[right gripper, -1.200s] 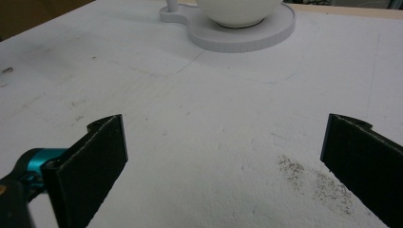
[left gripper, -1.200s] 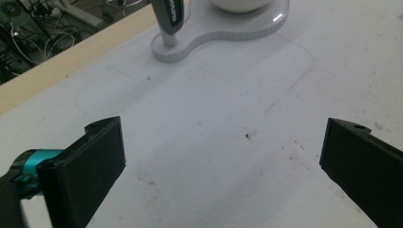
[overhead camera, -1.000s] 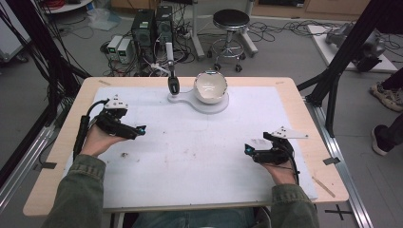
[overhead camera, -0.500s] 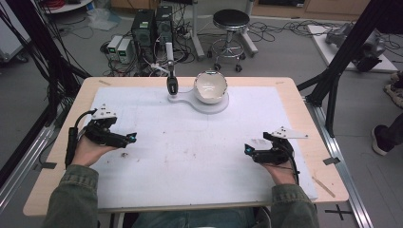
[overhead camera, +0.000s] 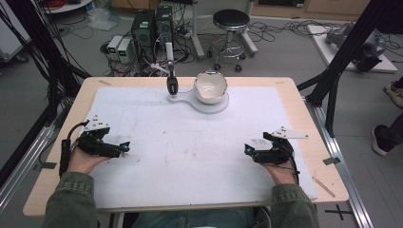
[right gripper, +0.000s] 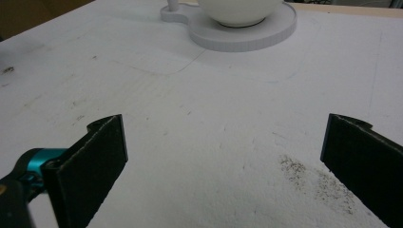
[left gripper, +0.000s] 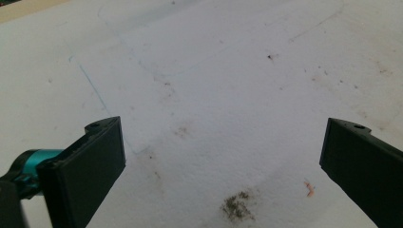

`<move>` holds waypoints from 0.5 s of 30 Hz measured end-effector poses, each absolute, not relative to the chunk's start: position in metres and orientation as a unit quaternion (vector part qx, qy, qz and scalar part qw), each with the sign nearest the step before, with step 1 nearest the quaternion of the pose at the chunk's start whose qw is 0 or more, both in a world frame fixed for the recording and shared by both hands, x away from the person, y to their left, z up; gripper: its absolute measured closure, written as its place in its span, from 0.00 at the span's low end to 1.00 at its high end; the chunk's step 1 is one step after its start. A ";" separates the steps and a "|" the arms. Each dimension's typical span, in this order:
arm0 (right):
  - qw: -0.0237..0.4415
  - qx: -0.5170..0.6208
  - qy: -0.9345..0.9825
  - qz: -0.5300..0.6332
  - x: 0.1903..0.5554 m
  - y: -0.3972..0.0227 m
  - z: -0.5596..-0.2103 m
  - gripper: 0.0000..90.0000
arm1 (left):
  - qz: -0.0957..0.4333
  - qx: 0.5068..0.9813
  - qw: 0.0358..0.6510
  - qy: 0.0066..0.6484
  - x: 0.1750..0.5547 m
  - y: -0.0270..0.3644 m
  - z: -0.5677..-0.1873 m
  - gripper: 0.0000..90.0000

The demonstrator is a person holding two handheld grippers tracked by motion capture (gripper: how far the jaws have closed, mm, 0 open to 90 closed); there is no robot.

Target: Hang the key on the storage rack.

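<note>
Both grippers rest spread and empty on the white sheet, short of the bowl stand.

The left gripper (overhead camera: pixel 124 146), jaws wide apart, lies near-left of the round white bowl (overhead camera: pixel 210 88); the flat white keyhole-shaped base (overhead camera: pixel 179 99) under the bowl runs its long axis leftward to a black-handled upright post (overhead camera: pixel 171 84). The right gripper (overhead camera: pixel 247 149), equally spread, lies near-right, apparently parked ready.
</note>
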State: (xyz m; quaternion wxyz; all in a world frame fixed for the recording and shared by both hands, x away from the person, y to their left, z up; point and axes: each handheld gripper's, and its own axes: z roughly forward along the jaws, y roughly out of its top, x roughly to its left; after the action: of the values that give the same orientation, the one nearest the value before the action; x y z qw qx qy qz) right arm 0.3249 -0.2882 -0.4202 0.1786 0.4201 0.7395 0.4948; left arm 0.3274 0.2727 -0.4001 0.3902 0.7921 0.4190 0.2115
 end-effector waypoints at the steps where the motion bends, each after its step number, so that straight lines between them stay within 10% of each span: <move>1: 0.179 0.421 0.739 0.494 0.324 -0.288 -0.420 0.01 | 0.210 0.795 0.385 0.420 0.327 0.273 -0.401 0.02; 15: 0.180 0.419 0.737 0.499 0.322 -0.290 -0.419 0.01 | 0.218 0.785 0.390 0.428 0.309 0.280 -0.415 0.02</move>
State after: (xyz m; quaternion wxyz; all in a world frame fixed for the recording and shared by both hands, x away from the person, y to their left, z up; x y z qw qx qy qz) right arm 0.3223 -0.2901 -0.4195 0.1804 0.4189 0.7366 0.4994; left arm 0.3092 0.2800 -0.4154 0.3899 0.7855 0.4282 0.2184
